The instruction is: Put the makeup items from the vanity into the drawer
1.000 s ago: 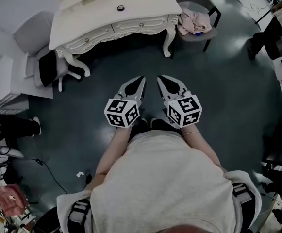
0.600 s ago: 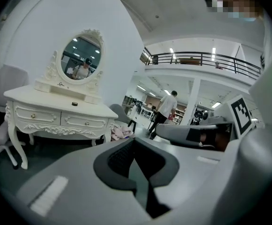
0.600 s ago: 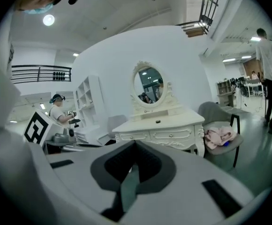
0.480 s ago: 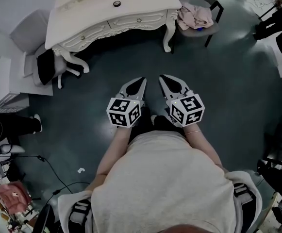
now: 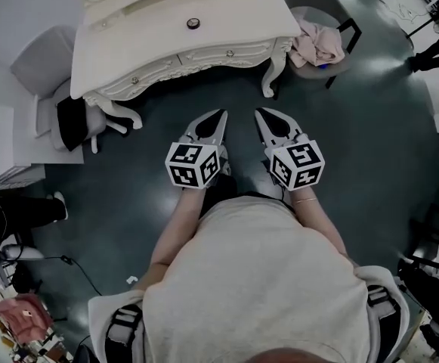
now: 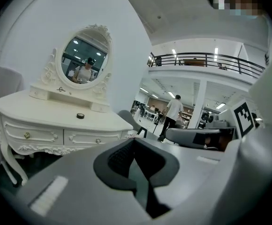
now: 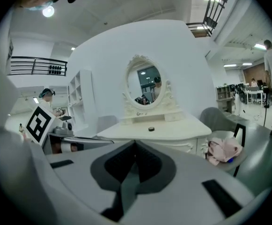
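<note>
Nearest, level with the person's waist, the left claw [image 5: 217,119] and the right claw [image 5: 263,116] ride side by side, each a smooth grey moulded-plastic wedge with a black-and-white marker cube at its back. Both are pressed together at the tips with nothing between the ribbed dark pads. They point at the furniture ahead and are well apart from it, which reads as an approach carry with no grasp set up yet.

Below them lies the dark, slightly glossy grey-green floor [image 5: 370,150].

Beyond it stands the white carved vanity [image 5: 151,32] on curved legs, with a smooth matte worktop and scrolled relief along the apron. Its two shallow drawers [image 5: 230,52], each with a small round metal knob, look closed. One will probably have to be pulled open before anything can go in.

The task's thing, a small round black pot [image 5: 193,23], sits alone near the middle of the worktop, upright and flat like a lidded jar, easy to reach from the front. A few tiny items on the raised back shelf are too small to tell.

Behind rises the oval mirror in its carved white frame [image 7: 145,89]. Off to the right, a grey padded chair [image 7: 217,118] carries a crumpled pink cloth [image 7: 222,150].
</note>
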The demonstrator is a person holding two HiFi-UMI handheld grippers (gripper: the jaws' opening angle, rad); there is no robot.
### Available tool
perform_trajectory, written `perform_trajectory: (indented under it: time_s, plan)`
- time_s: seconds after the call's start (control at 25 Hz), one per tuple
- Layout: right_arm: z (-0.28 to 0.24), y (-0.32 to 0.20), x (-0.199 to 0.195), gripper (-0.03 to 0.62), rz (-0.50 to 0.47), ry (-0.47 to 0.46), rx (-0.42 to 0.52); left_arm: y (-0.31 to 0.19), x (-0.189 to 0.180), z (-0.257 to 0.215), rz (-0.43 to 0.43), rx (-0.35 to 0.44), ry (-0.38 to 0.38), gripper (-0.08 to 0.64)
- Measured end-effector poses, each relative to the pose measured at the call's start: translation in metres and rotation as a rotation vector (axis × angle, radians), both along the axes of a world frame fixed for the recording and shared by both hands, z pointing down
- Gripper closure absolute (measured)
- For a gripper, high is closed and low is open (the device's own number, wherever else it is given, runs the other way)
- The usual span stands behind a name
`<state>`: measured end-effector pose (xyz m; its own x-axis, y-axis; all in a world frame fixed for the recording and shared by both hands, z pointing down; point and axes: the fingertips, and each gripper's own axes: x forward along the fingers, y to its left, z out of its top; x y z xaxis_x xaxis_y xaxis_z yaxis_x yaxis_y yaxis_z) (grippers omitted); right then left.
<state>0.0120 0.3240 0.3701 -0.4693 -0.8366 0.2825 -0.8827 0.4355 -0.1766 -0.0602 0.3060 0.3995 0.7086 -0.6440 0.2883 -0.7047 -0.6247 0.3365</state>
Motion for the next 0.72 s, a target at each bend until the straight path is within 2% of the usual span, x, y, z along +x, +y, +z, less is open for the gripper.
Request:
perform_trajectory:
  time_s: [0.24, 0.44, 0.72]
  plan:
    - [-0.011, -0.075, -0.018, 0.584, 0.011, -0.002, 0.006, -0.077, -0.008, -0.013, 0.046, 0.022, 0.006, 0.55]
    - [-0.013, -0.13, -0.039, 0.584, -0.011, -0.001, 0.005, -0.133, -0.022, -0.008, 0.065, 0.006, -0.029, 0.549]
    - [-0.003, -0.173, -0.041, 0.584, 0.017, 0.015, -0.034, -0.178, -0.031, 0.005, 0.054, -0.037, -0.028, 0.549]
